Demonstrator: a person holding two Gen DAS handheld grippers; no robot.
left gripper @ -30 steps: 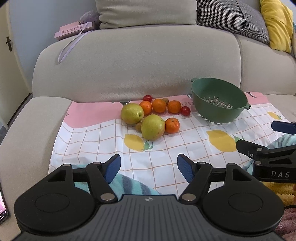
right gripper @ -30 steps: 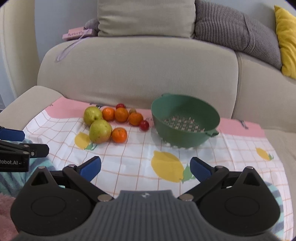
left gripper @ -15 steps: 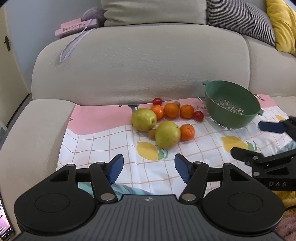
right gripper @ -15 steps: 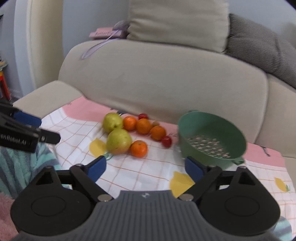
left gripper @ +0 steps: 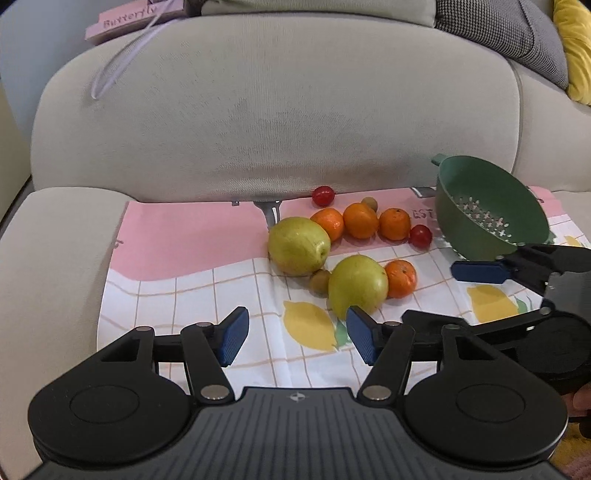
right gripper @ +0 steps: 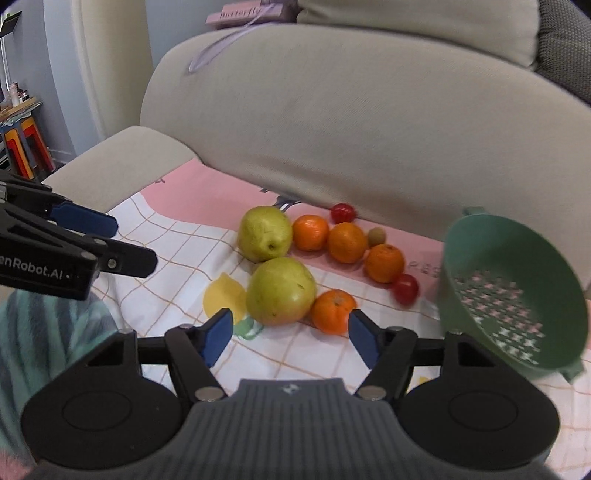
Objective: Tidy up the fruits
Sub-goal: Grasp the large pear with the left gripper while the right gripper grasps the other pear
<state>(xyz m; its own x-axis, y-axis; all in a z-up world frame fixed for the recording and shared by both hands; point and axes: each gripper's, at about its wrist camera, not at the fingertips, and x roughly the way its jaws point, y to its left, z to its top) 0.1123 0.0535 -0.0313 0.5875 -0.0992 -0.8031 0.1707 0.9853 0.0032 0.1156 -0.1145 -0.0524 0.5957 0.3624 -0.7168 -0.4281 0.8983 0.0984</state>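
Observation:
Fruit lies on a lemon-print cloth [left gripper: 192, 295] on the sofa seat: two yellow-green pears [left gripper: 298, 245] [left gripper: 357, 282], several oranges [left gripper: 360, 220], two red cherry tomatoes [left gripper: 420, 235] and small brownish fruits [left gripper: 320, 281]. An empty green colander [left gripper: 487, 210] stands to their right. My left gripper [left gripper: 297, 336] is open and empty, just short of the nearer pear. My right gripper [right gripper: 290, 334] is open and empty, just short of the nearer pear [right gripper: 280, 290] and an orange [right gripper: 332, 311]. The colander [right gripper: 513, 291] is at its right.
The sofa backrest [left gripper: 277, 110] rises right behind the fruit. A pink "Butterfly" box [left gripper: 133, 20] sits on top of it. The armrest [left gripper: 48, 277] is at the left. A teal striped blanket [right gripper: 48, 350] lies at the front of the seat.
Both grippers have moved forward toward the fruit pile, which now looks larger and closer. The right gripper has swung left, from facing the colander to facing the fruit. Both stay open.

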